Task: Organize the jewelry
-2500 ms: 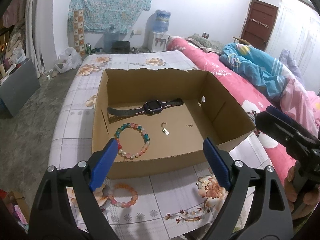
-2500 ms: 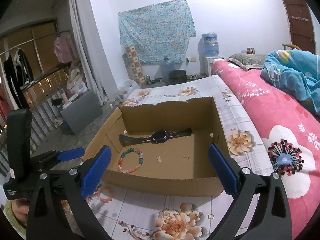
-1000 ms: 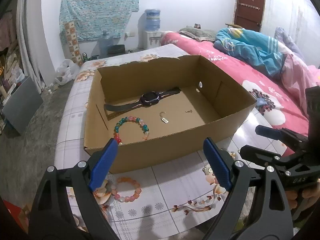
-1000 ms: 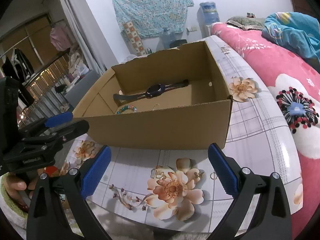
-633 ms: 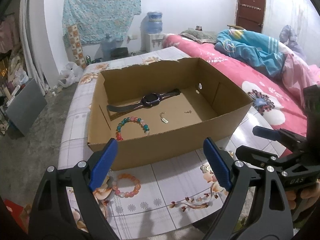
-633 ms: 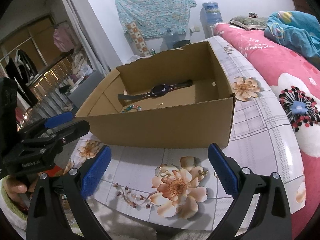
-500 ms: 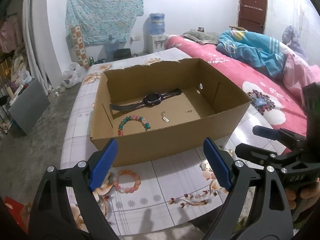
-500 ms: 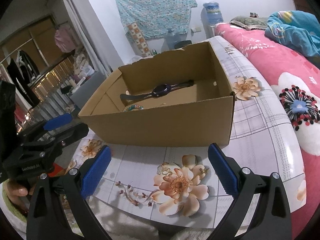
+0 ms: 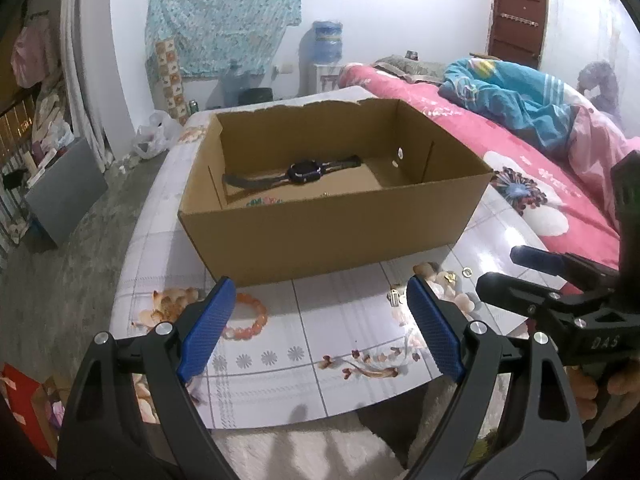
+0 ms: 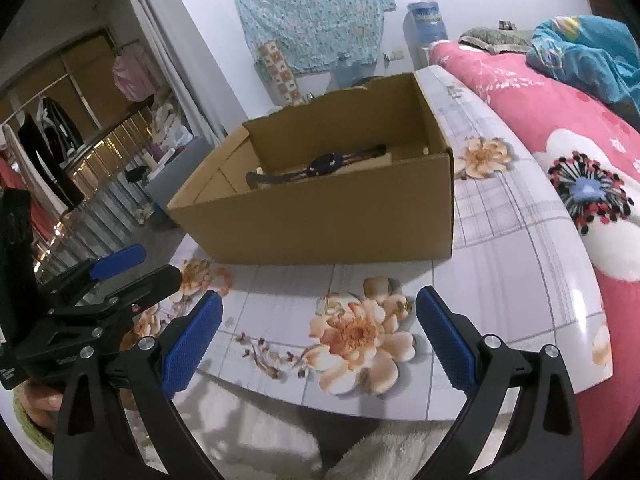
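A lived-in bedroom in a home is being shown. A bed (image 9: 532,160) covered by a pink flowered sheet is running along the right side, with a crumpled blue blanket (image 9: 508,96) and a pillow (image 9: 404,63) lying on it. A patterned blue cloth (image 9: 224,20) is being hung on the white back wall, and a water dispenser (image 9: 327,60) with a blue bottle is standing below it. A brown wooden door (image 9: 516,20) is being seen in the far corner. At the left, clothes (image 10: 52,136) are being kept hanging on a rail, and a plastic bag (image 9: 150,140) is lying on the bare grey floor (image 9: 60,280). A low table (image 9: 352,332) spread with a flowered cloth is standing beside the bed.
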The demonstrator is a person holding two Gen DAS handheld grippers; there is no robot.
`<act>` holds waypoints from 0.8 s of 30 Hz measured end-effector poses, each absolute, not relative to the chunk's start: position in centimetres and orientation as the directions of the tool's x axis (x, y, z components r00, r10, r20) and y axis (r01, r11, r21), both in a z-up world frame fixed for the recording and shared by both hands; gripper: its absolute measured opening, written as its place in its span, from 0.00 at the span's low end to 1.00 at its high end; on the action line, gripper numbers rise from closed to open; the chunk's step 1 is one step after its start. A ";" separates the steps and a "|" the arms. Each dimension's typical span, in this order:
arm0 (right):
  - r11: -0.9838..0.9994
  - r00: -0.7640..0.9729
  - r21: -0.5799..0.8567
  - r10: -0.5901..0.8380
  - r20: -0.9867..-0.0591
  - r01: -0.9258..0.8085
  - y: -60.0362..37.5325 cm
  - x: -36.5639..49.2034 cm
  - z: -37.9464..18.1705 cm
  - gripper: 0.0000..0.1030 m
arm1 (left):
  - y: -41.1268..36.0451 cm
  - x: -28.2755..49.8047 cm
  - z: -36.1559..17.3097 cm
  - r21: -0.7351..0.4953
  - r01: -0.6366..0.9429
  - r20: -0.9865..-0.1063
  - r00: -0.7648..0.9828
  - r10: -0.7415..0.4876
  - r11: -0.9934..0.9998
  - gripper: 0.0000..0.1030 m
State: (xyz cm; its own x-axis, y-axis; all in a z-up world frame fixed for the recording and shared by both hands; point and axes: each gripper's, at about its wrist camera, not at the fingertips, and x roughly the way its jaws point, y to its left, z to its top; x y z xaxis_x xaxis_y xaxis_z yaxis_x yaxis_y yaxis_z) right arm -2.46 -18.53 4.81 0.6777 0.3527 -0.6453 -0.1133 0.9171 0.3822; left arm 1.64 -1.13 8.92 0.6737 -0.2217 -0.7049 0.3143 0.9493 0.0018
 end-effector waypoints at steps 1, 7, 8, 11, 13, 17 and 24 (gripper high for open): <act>0.917 0.675 0.382 0.353 -0.648 -0.113 -18.6 -2.5 4.7 0.92 | -1.1 1.6 8.9 0.000 0.313 -0.705 0.673 -0.222 0.950 0.81; 0.914 0.665 0.391 0.360 -0.655 -0.110 -19.0 -2.6 4.2 0.92 | -1.2 1.5 8.7 0.001 0.299 -0.705 0.677 -0.211 0.954 0.81; 0.913 0.663 0.394 0.362 -0.655 -0.109 -19.2 -2.6 4.1 0.92 | -1.3 1.5 8.8 0.004 0.298 -0.704 0.679 -0.209 0.955 0.81; 0.911 0.658 0.397 0.366 -0.657 -0.110 -19.4 -2.6 3.9 0.92 | -1.7 1.6 8.9 0.009 0.291 -0.700 0.685 -0.202 0.957 0.81; 0.911 0.654 0.397 0.369 -0.661 -0.113 -19.4 -2.7 3.8 0.92 | -1.8 1.6 8.9 0.008 0.285 -0.696 0.689 -0.199 0.958 0.81; 0.910 0.651 0.398 0.371 -0.662 -0.115 -19.5 -2.9 3.6 0.92 | -2.0 1.6 8.7 0.002 0.278 -0.701 0.685 -0.197 0.961 0.81; 0.905 0.686 0.421 0.343 -0.642 -0.058 -22.4 -2.8 3.9 0.92 | -2.3 2.1 8.2 0.026 0.295 -0.722 0.666 -0.186 0.955 0.81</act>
